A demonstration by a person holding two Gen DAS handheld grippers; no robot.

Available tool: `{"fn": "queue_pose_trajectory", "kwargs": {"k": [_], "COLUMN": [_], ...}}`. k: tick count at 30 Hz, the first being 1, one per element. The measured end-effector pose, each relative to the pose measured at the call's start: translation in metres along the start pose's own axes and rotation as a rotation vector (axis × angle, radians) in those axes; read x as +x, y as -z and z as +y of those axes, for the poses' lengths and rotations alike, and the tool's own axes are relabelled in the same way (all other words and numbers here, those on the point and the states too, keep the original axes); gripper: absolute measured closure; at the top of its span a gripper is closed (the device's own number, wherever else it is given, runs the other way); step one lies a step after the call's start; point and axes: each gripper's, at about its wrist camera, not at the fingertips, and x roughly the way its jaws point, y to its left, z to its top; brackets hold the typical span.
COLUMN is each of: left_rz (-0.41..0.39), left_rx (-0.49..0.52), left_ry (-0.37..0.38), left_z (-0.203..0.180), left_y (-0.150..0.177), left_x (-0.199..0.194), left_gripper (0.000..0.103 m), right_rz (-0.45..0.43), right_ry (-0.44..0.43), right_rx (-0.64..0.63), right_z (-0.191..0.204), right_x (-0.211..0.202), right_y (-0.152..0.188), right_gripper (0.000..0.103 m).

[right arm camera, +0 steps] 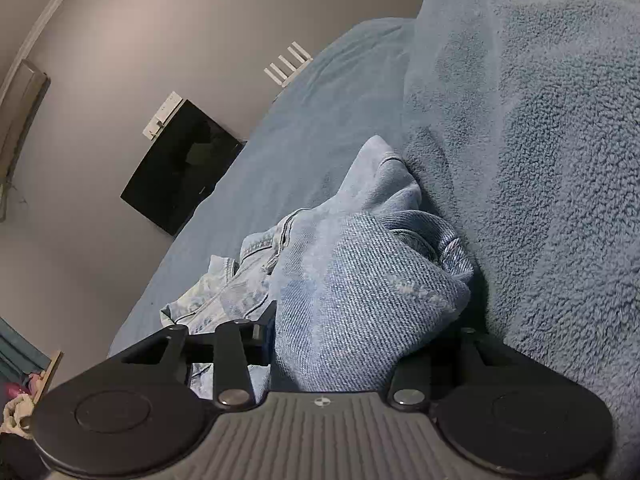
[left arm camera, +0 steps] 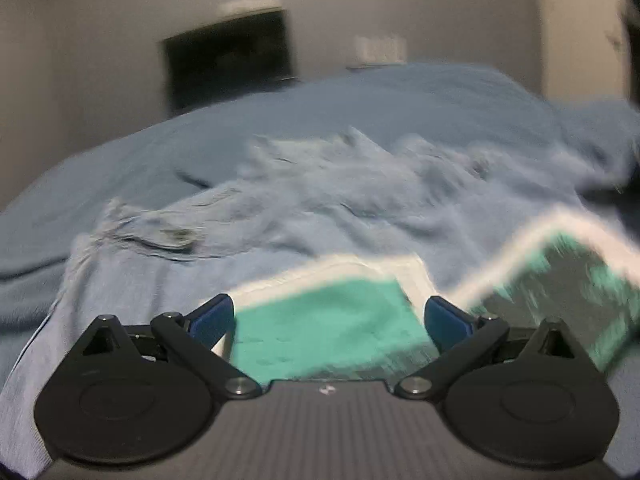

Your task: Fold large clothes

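A light blue denim garment (left arm camera: pixel 304 200) lies rumpled across the blue bed cover (left arm camera: pixel 420 92); the left wrist view is blurred. My left gripper (left arm camera: pixel 327 305) hangs low over its near edge, jaws wide open, blue pads (left arm camera: pixel 212 318) apart. Between them lies a teal cloth with a white border (left arm camera: pixel 320 332), which the pads do not touch; another part of it (left arm camera: pixel 560 276) rises at the right. In the right wrist view a thick fold of the denim garment (right arm camera: pixel 352 292) fills my right gripper (right arm camera: pixel 360 340), which is shut on it. The fabric hides its pads.
A thick blue fleece blanket (right arm camera: pixel 520 160) bulges right beside the held denim. A black screen (right arm camera: pixel 180 168) hangs on the grey wall beyond the bed, with a white box with antennas (right arm camera: pixel 288 62) near it. Small clutter (right arm camera: pixel 20 404) shows at the lower left.
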Motion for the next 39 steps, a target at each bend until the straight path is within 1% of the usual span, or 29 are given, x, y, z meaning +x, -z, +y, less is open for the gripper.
{"fn": "queue_pose_trajectory", "kwargs": {"k": [1, 3, 4, 5, 6, 8, 10, 12, 13, 14, 15, 17, 19, 21, 23, 25, 27, 29, 32, 33, 34, 36, 37, 39], "left_rz": [0.022, 0.066, 0.09, 0.104, 0.081, 0.013, 0.008, -0.004, -0.011, -0.017, -0.022, -0.016, -0.017, -0.043, -0.066, -0.07, -0.066, -0.077, -0.086, -0.085, -0.085, -0.091, -0.096, -0.102], "left_rx": [0.018, 0.018, 0.01, 0.003, -0.008, -0.021, -0.037, -0.064, -0.082, -0.131, -0.213, -0.389, -0.522, -0.579, -0.593, -0.62, -0.672, -0.735, -0.837, -0.864, -0.885, -0.91, -0.915, -0.923], "left_ry": [0.001, 0.013, 0.04, 0.073, 0.068, 0.014, -0.04, -0.144, -0.189, -0.243, -0.266, -0.23, -0.19, -0.165, -0.163, -0.163, -0.147, -0.136, -0.134, -0.132, -0.132, -0.133, -0.135, -0.131], "left_z": [-0.004, -0.003, 0.002, 0.011, 0.022, 0.053, 0.086, 0.126, 0.14, 0.159, 0.178, 0.208, 0.224, 0.232, 0.237, 0.241, 0.25, 0.261, 0.274, 0.278, 0.282, 0.288, 0.29, 0.294], "left_y": [0.0, -0.008, -0.015, -0.022, -0.026, -0.031, -0.031, -0.025, -0.021, -0.014, -0.005, 0.009, 0.016, 0.015, 0.015, 0.019, 0.022, 0.025, 0.032, 0.034, 0.036, 0.037, 0.038, 0.04], "left_x": [0.005, 0.007, 0.004, -0.001, -0.012, -0.033, -0.046, -0.055, -0.056, -0.057, -0.058, -0.056, -0.054, -0.054, -0.053, -0.054, -0.052, -0.052, -0.055, -0.055, -0.055, -0.056, -0.058, -0.062], "left_gripper": [0.0, 0.0, 0.0, 0.0, 0.0, 0.0, 0.0, 0.0, 0.0, 0.0, 0.0, 0.0, 0.0, 0.0, 0.0, 0.0, 0.0, 0.0, 0.0, 0.0, 0.0, 0.0, 0.0, 0.0], "right_rz": [-0.001, 0.001, -0.001, -0.002, -0.003, -0.01, -0.018, -0.026, -0.035, -0.045, -0.057, -0.085, -0.108, -0.124, -0.136, -0.143, -0.149, -0.153, -0.146, -0.137, -0.122, -0.075, -0.042, -0.039], "right_ry": [0.001, 0.01, 0.012, 0.011, 0.007, 0.007, 0.024, 0.049, 0.065, 0.074, 0.08, 0.079, 0.064, 0.039, 0.019, -0.007, -0.044, -0.083, -0.156, -0.176, -0.203, -0.242, -0.257, -0.271], "right_rx": [-0.004, -0.02, -0.029, -0.036, -0.043, -0.074, -0.117, -0.17, -0.223, -0.275, -0.332, -0.467, -0.597, -0.722, -0.852, -0.941, -1.042, -1.138, -1.315, -1.374, -1.464, -1.599, -1.675, -1.776], "right_z": [0.001, 0.001, 0.004, 0.006, 0.008, 0.014, 0.021, 0.032, 0.042, 0.052, 0.063, 0.09, 0.119, 0.152, 0.189, 0.222, 0.254, 0.279, 0.306, 0.31, 0.312, 0.309, 0.301, 0.285], "right_x": [0.001, 0.0, -0.002, -0.004, -0.007, -0.009, -0.009, -0.015, -0.016, -0.02, -0.023, -0.03, -0.036, -0.04, -0.042, -0.044, -0.045, -0.045, -0.046, -0.047, -0.046, -0.045, -0.044, -0.046], "right_y": [0.0, 0.001, 0.003, 0.002, 0.002, -0.001, -0.001, 0.001, 0.003, 0.005, 0.006, 0.011, 0.018, 0.027, 0.04, 0.052, 0.071, 0.092, 0.137, 0.151, 0.172, 0.205, 0.223, 0.247], "right_gripper": [0.057, 0.057, 0.057, 0.057, 0.058, 0.059, 0.06, 0.062, 0.062, 0.063, 0.065, 0.067, 0.069, 0.071, 0.073, 0.074, 0.075, 0.076, 0.078, 0.078, 0.078, 0.079, 0.079, 0.079]}}
